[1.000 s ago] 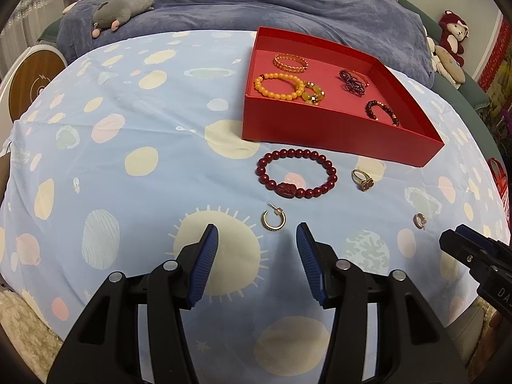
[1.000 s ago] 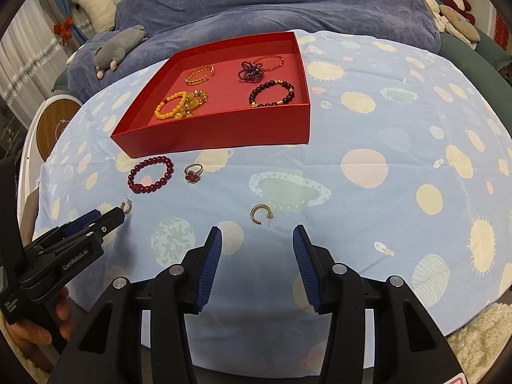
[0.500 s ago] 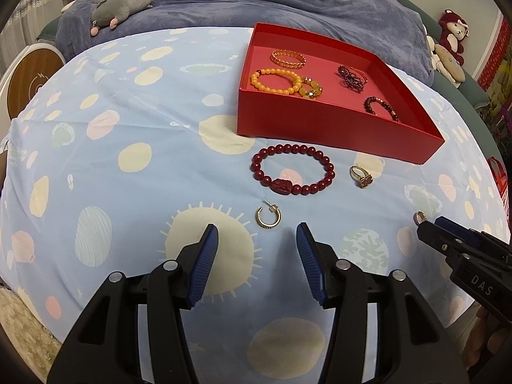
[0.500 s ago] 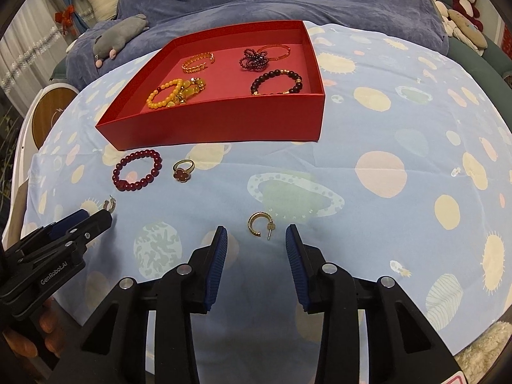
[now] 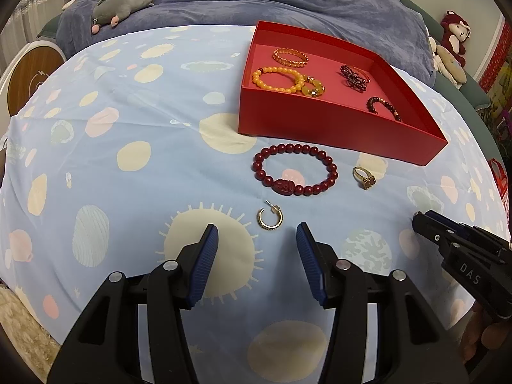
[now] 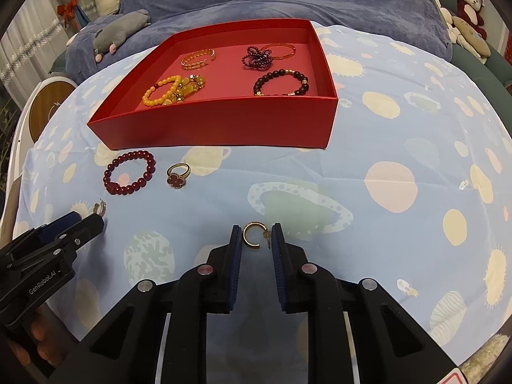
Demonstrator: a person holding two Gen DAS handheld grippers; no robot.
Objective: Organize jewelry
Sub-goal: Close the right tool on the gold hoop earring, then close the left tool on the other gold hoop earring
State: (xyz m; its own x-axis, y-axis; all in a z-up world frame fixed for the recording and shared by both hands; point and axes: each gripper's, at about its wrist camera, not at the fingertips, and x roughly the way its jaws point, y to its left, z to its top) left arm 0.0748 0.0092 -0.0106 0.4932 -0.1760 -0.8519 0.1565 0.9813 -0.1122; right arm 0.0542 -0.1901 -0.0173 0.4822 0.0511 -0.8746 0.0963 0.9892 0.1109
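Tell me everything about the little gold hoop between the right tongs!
The gold hoop earring is a small, shiny, metal-looking C-shaped loop with a thin post at its open end. It lies flat on the spotted blue cloth, in front of the red tray. The right tongs are closing around it; contact isn't clear.

Two downward wrist views, shared red tray

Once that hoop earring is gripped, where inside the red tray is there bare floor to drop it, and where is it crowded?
In the red tray, bare floor runs down the middle, between the yellow bead bracelet and the dark bead bracelet. The back is crowded: gold bangle, purple bead cluster. The right gripper is closing around the hoop earring.
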